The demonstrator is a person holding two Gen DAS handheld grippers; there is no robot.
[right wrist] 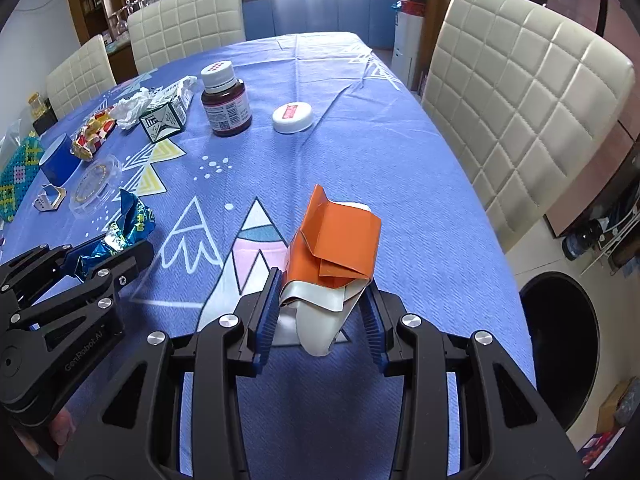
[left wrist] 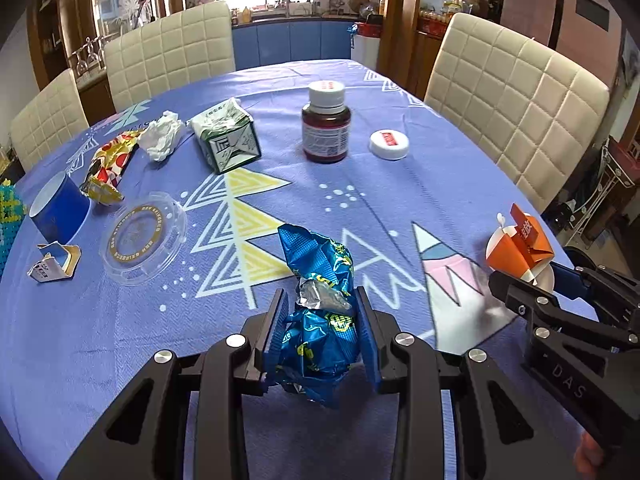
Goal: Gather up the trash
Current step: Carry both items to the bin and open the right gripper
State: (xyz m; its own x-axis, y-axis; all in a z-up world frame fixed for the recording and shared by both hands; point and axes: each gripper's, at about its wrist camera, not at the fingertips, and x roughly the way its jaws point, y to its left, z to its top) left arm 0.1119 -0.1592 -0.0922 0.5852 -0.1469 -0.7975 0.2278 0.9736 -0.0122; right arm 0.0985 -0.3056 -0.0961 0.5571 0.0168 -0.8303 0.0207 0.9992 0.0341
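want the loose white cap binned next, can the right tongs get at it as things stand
Probably not yet. The path over the tablecloth to the white cap looks free, with the brown bottle off to one side, but the right tongs are already clamped on the orange carton.

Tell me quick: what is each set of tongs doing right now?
Left tongs: closed on the crumpled blue foil wrapper.
Right tongs: closed on the crushed orange paper cup.

I'm looking at the table: bottle standing mid-table, its loose cap lying just right of it, carton lying left, tissue and lid sitting further left, chairs standing behind.
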